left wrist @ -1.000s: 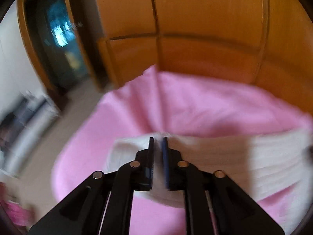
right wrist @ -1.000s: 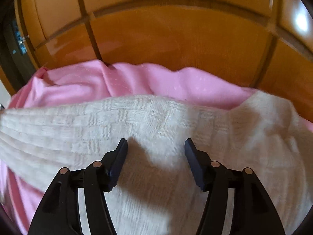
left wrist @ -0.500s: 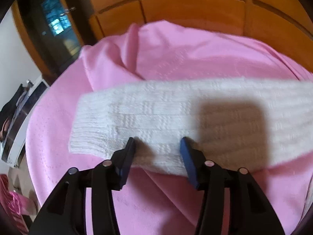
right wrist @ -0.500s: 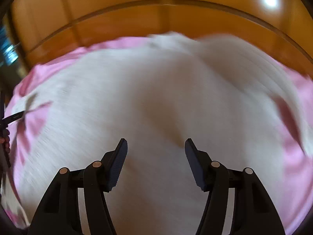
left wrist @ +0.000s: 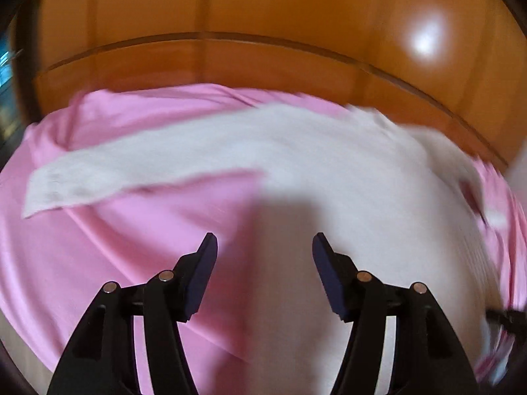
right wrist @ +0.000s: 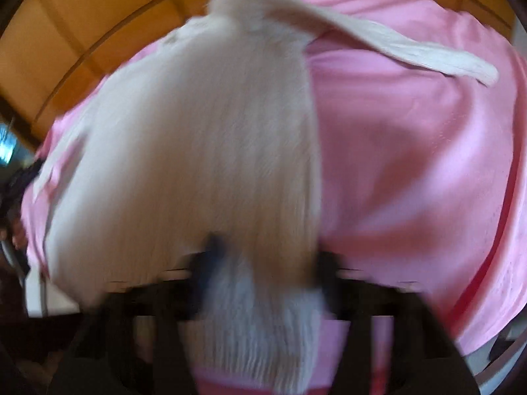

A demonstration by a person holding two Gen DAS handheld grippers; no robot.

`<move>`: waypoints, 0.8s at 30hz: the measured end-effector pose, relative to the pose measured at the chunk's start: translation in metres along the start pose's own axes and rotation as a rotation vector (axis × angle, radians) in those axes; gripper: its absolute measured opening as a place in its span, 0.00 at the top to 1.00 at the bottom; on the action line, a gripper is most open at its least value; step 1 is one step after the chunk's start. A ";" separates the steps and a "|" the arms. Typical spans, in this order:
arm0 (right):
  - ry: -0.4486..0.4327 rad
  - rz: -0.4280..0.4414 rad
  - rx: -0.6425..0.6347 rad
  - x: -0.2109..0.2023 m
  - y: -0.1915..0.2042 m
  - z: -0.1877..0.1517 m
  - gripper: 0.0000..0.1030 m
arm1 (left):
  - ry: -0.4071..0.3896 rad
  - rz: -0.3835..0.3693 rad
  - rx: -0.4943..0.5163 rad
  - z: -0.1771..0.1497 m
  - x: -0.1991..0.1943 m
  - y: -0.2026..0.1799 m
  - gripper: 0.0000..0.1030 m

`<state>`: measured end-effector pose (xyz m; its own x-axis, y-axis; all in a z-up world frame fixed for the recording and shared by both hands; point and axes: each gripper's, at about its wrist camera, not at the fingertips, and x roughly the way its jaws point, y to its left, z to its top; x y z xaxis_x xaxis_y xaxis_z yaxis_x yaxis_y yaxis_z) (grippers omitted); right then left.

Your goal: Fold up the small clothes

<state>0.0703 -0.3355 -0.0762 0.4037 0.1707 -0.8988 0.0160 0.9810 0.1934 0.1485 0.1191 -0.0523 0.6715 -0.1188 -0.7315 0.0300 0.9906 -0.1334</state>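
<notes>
Sweater: I see the white knit sweater [left wrist: 329,171] spread over the pink sheet [left wrist: 98,230], one sleeve running toward the sheet's left edge.
Left gripper [left wrist: 265,256]: jaws wide apart above the fabric, gripping nothing.
Right gripper [right wrist: 263,263]: blurred; knit bunched between its fingers, grip unclear to me.
Behind: wooden panelling [left wrist: 263,16].

A pink sheet [left wrist: 108,247] is spread in loose folds over the surface, seen also in the right wrist view [right wrist: 411,164]. Behind it, orange wooden panelling [left wrist: 263,16] is seen, marked by a bright glare spot [left wrist: 425,38].
</notes>
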 end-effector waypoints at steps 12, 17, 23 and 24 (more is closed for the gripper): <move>-0.247 -0.069 0.298 -0.050 -0.126 0.031 0.64 | 0.065 -0.179 0.235 -0.005 0.007 -0.128 0.42; -0.345 -0.011 0.668 -0.032 -0.233 0.067 0.64 | 0.079 -0.184 0.323 0.011 0.028 -0.177 0.42; -0.371 0.187 0.834 0.003 -0.270 0.097 0.55 | 0.081 -0.200 0.418 0.030 0.058 -0.232 0.42; -0.360 0.219 0.844 0.011 -0.270 0.102 0.55 | 0.081 -0.202 0.426 0.034 0.064 -0.239 0.42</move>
<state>0.1634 -0.6076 -0.0984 0.7321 0.1664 -0.6606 0.5068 0.5149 0.6914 0.2098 -0.1234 -0.0446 0.5619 -0.2998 -0.7710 0.4661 0.8847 -0.0043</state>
